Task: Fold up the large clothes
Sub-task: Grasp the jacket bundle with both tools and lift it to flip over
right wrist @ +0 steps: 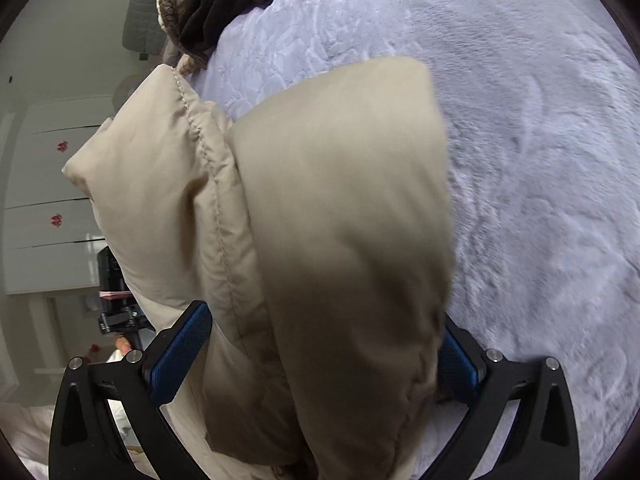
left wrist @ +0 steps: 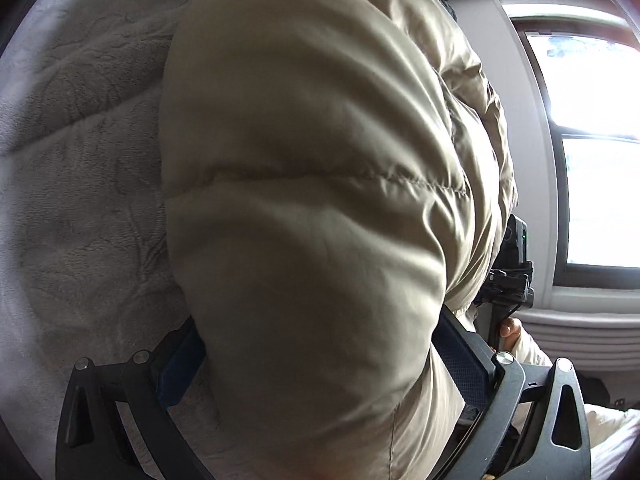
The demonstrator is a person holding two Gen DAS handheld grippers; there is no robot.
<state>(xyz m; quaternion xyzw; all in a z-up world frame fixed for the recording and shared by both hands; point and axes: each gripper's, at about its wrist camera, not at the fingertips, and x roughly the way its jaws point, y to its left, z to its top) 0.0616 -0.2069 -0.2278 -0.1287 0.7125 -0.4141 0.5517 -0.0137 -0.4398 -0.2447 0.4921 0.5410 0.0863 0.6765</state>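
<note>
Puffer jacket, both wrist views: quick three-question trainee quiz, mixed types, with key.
1. True or false: the left gripper is shut on the beige puffer jacket.
2. Multiple choice: under the jacket in the right wrist view lies A) a wooden floor, B) a plush blanket, C) a glass table.
3. Fill in: the right gripper has ____ pads.

Key: 1 true; 2 B; 3 blue.

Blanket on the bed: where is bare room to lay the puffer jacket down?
The grey blanket is bare right of the beige puffer jacket, and also left of it in the left wrist view. It is crowded near the black and patterned clothes at the top.
</note>
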